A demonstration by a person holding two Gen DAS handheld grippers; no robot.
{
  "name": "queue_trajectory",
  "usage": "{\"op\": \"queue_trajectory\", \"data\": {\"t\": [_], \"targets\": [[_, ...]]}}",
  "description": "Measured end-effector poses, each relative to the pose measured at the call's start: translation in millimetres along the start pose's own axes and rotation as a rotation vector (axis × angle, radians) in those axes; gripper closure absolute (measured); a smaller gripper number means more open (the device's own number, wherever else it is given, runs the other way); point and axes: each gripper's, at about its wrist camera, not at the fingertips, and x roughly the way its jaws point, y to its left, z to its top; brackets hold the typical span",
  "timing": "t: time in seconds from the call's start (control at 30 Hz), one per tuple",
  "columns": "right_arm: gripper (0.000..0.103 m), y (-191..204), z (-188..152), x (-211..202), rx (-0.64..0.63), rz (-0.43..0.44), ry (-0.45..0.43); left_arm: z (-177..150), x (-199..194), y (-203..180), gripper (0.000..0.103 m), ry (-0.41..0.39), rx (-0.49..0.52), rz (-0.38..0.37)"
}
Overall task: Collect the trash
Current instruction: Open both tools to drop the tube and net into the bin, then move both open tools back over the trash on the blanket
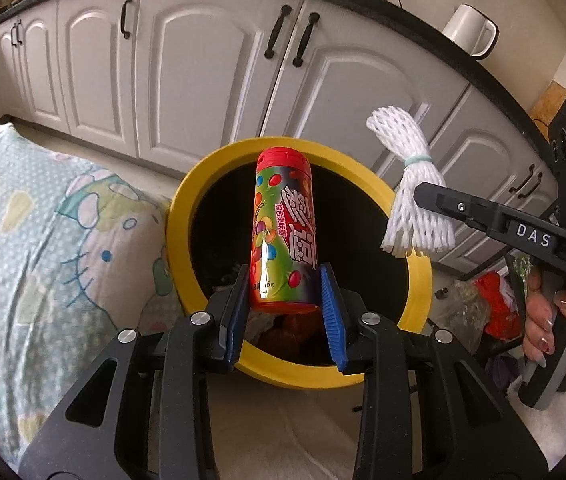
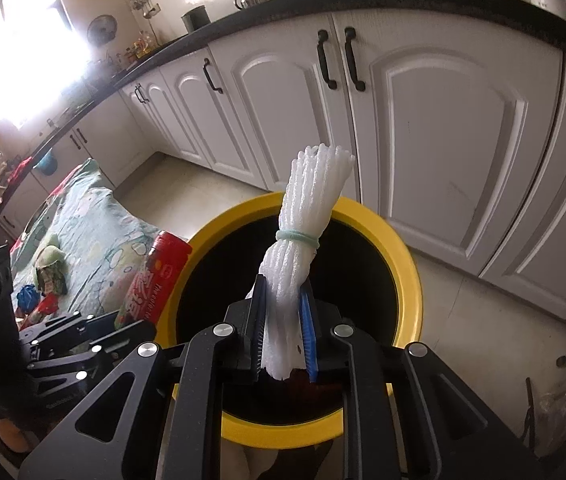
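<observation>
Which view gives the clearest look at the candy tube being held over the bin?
The left wrist view: the candy tube stands upright between the left gripper pads, label and red cap fully visible above the yellow bin. The right wrist view shows only part of its side at the left, behind the bin's rim.

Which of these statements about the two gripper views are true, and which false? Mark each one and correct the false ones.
1. The left gripper holds a red candy tube over the yellow-rimmed bin. True.
2. The right gripper is empty. False: it is shut on a white foam net bundle.
3. A pale green band ties the bundle. True.
4. The bin's rim is blue. False: it is yellow.
5. The cabinet doors behind the bin stand open. False: they are closed.
</observation>
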Motion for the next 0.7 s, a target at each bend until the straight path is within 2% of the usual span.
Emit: {"op": "queue_trajectory", "data": {"t": [0.1, 0.2, 0.3, 0.4, 0.57, 0.63, 0.7], "targets": [[0.085, -2, -1, 3, 0.013, 0.008, 0.012, 1, 5, 1, 0.076, 0.003, -0.009, -0.002], [0.079, -4, -2, 5, 0.023, 0.016, 0.020, 0, 8, -1, 0.076, 0.000, -0.003, -0.013], [0.073, -7, -3, 6, 0.034, 0.008, 0.019, -1, 8, -1, 0.057, -0.012, -0.003, -0.007], [0.068, -10, -2, 4, 0.054, -0.002, 0.010, -2, 4, 4, 0.050, -0.020, -0.022, 0.002], [0.057, -10, 1, -6, 0.056, -0.033, -0.031, -4, -12, 14, 0.030, -0.047, -0.064, 0.018], [0.051, -7, 2, -11, 0.058, -0.041, -0.055, -5, -23, 18, 0.016, -0.069, -0.081, 0.042], [0.046, -2, 3, -15, 0.054, -0.044, -0.075, -6, -33, 22, 0.011, -0.091, -0.093, 0.052]]}}
